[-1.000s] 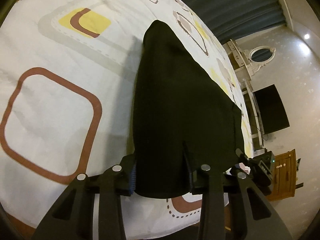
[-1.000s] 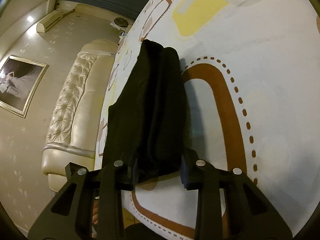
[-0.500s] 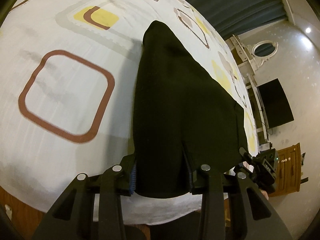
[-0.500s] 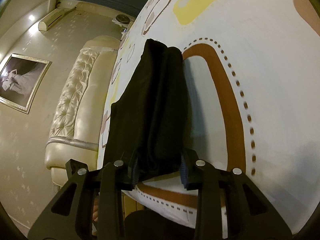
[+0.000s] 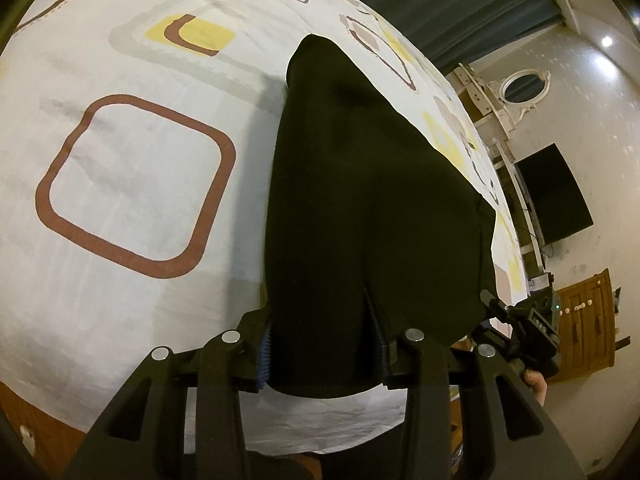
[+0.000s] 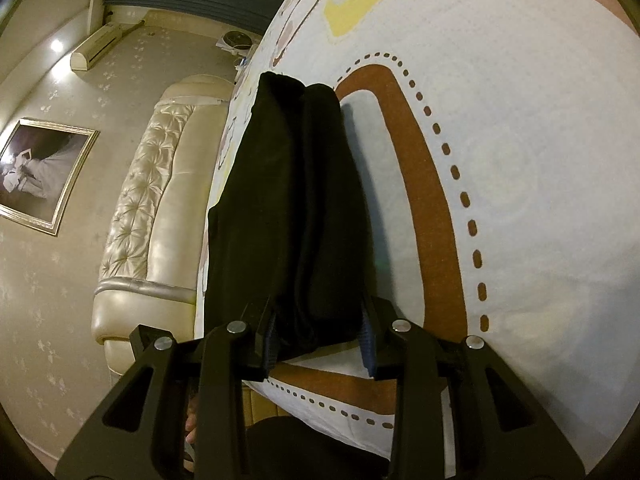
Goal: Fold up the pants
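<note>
Black pants (image 5: 372,200) lie folded lengthwise on the patterned bed sheet (image 5: 132,184), stretching away from me. My left gripper (image 5: 324,356) holds their near end at the bed's front edge; its jaws are opening while the pads still touch the cloth. To its right, the right gripper (image 5: 520,328) grips the same end's other corner. In the right wrist view the pants (image 6: 296,220) run away in a thick bundled strip, and my right gripper (image 6: 320,344) is shut on that bundle just above the sheet (image 6: 520,160).
A cream tufted headboard (image 6: 160,200) borders the bed's left side, with a framed picture (image 6: 36,176) on the wall. A dark curtain (image 5: 460,0), oval mirror (image 5: 524,86), black screen (image 5: 556,196) and wooden cabinet (image 5: 584,320) stand beyond the bed.
Both grippers have drawn back a little toward the bed's near edge with the pants still gripped; more of that edge shows now. The right gripper has sunk slightly.
</note>
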Available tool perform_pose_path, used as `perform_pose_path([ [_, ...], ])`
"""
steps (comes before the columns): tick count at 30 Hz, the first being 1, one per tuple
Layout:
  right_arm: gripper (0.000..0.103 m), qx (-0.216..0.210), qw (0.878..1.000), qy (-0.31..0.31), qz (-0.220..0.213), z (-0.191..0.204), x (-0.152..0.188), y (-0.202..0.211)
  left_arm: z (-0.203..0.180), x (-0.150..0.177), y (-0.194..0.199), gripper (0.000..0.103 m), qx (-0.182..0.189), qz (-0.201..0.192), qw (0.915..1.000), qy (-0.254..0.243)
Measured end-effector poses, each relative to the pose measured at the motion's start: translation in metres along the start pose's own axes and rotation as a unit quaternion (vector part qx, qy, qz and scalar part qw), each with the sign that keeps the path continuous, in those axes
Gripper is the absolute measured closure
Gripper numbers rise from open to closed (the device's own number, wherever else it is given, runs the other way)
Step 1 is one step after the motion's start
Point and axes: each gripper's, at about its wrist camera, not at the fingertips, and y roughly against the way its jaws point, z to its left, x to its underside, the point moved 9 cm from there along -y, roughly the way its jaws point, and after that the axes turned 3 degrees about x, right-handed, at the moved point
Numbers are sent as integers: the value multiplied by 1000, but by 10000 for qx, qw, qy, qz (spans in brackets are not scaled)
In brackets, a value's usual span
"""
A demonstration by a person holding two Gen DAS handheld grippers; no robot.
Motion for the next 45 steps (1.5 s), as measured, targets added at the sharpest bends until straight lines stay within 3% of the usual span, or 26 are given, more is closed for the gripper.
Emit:
perform_pose_path([
  [6, 71, -87, 10000, -21, 12, -1, 0, 1, 0, 8, 0, 62, 49, -23, 10000, -16],
  [11, 68, -297, 9994, -157, 8, 2, 1, 2, 13, 16, 11, 53, 194, -2, 9998, 15],
  [14, 64, -556, 9978, -369, -1, 1, 0, 7, 16, 18, 12, 34, 319, -13, 9994, 161],
  [16, 61, -798, 9951, -580, -57, -1, -1, 14, 12, 20, 13, 26, 404, -5, 9991, 148],
  [19, 58, -1165, 9889, -913, -126, -7, 0, 26, 9, 24, 15, 18, 296, -57, 9995, 83],
  [23, 57, -1292, 9845, -1165, -215, -18, 3, 44, 8, 29, 19, 18, -142, -103, 9997, -156],
  [25, 53, -1161, 9864, -1137, -256, -20, 5, 54, 7, 32, 25, 18, -503, -183, 9981, -310],
  [28, 38, -766, 9913, -993, -408, -22, 8, 68, 5, 34, 35, 18, -931, -357, 9939, -479],
  [31, 19, 46, 9954, -702, -655, -25, 8, 81, 3, 35, 49, 18, -1430, -631, 9859, -589],
  [35, 17, 1135, 9893, 200, -893, -18, 12, 95, 0, 38, 71, 18, -1933, -1053, 9733, -657],
  [40, 16, 1869, 9713, 827, -1216, -3, 18, 107, -17, 41, 97, 18, -2212, -1603, 9561, -1061],
  [45, 16, 2510, 9493, 1218, -1447, 3, 26, 111, -33, 45, 107, 17, -2443, -1811, 9431, -1345],
])
